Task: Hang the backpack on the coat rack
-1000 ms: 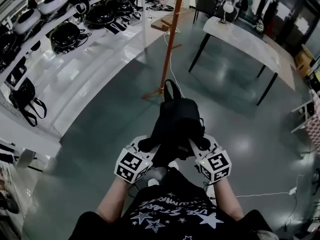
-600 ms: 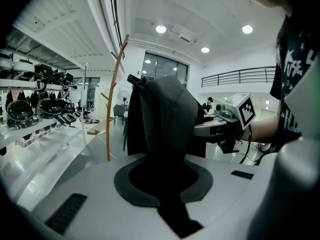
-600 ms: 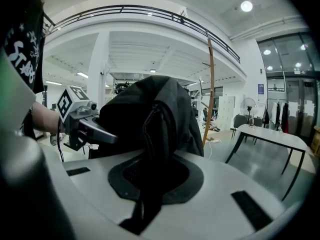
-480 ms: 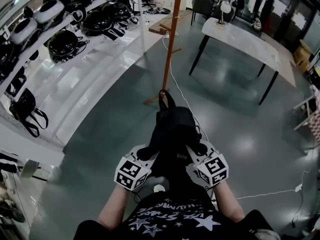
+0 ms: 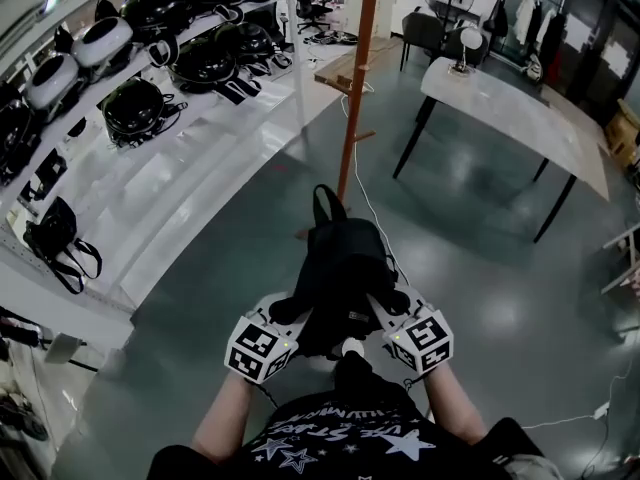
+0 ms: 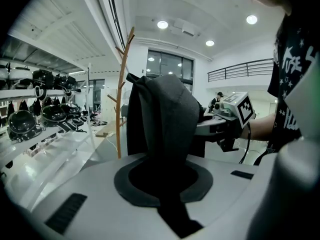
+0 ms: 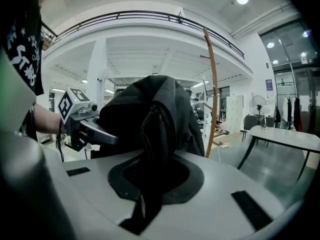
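Head view: a black fabric backpack (image 5: pixel 345 263) is held at frame centre between the left gripper (image 5: pixel 285 310) and the right gripper (image 5: pixel 396 304), below a slim orange wooden coat rack (image 5: pixel 355 88). Left gripper view: the jaws are clamped on backpack fabric. Right gripper view: the jaws are likewise clamped on the backpack.

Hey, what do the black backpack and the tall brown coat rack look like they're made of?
Black backpack: probably woven synthetic fabric, matte; it slumps softly and shows a stitched seam. Tall brown coat rack: looks like wood, smooth orange-brown finish, branch-like pegs; painted metal can't be ruled out.
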Demonstrator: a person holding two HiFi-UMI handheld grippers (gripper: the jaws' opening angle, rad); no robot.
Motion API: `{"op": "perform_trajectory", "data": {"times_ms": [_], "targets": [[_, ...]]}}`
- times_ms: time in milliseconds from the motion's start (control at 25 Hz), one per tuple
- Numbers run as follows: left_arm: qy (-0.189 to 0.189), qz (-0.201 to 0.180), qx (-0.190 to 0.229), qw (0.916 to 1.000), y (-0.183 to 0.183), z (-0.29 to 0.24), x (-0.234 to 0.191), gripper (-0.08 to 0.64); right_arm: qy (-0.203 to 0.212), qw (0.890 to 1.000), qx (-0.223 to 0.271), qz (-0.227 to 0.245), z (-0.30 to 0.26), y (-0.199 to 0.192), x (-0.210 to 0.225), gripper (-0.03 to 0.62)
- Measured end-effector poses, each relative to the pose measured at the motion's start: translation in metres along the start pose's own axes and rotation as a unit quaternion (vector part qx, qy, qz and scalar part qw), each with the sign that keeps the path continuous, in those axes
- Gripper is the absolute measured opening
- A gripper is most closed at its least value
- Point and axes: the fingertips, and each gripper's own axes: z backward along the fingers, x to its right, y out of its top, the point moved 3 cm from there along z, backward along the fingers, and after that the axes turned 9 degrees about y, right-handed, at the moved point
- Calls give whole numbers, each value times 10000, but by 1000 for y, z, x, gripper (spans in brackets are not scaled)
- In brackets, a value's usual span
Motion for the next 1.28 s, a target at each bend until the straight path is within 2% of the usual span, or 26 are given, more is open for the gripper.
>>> {"op": "perform_trajectory", "data": {"times_ms": [280,560,960,1280], "targets": [[121,-166,-5,9998,51,-87,-30,60,97,9997,193,103,-25,26,101,37],[259,-248,24,9994,88,-147,-46,60,137,9991,381,116,-37,42,168,36],[256,-343,64,9991,133,-194,-56,60,147,9974,687,181,-37,72,224,35],[85,-535,218,9983,160,-225,-93,60,-149,9953,942,174,-61,92,257,35]]}}
